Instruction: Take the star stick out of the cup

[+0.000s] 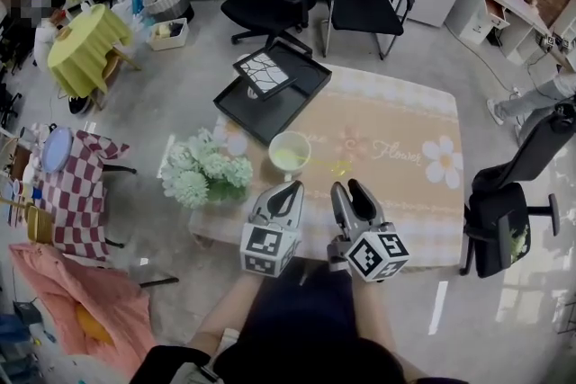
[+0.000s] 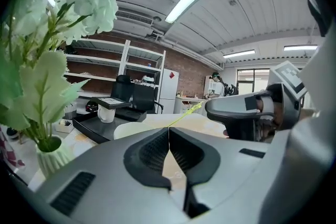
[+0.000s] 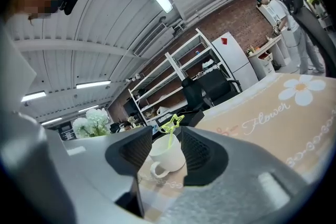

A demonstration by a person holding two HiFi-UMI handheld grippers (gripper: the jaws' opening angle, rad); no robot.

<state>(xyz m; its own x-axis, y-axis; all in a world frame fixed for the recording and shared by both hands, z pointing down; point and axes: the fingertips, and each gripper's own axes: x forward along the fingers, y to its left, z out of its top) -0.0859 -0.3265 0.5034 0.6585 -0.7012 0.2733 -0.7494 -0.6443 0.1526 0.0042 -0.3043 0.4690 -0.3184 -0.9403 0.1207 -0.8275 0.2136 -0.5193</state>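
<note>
View from above of a desk [image 1: 405,202] covered with a beige cloth printed with daisies. A white cup [image 1: 289,153] stands near the desk's front left part. A thin yellow-green star stick [image 1: 339,166] sits in the cup and leans out to the right, its star end hanging over the cloth.

Two arms reach in from the bottom edge. The left hand-held gripper [image 1: 294,186] is just short of the cup's near rim, its jaws pressed together. In its own view [image 2: 169,129] the stick [image 2: 189,112] rises from right behind the closed tips; whether it touches them is hard to tell.

The right hand-held gripper [image 1: 347,185] is beside the left one, jaws standing apart and gripping nothing. Its own view [image 3: 166,134] shows the cup [image 3: 168,157] and the star [image 3: 172,123] framed in the gap, farther along the desk.

A bunch of pale green flowers [image 1: 207,171] stands left of the cup. A black tray [image 1: 288,99] lies behind it.
</note>
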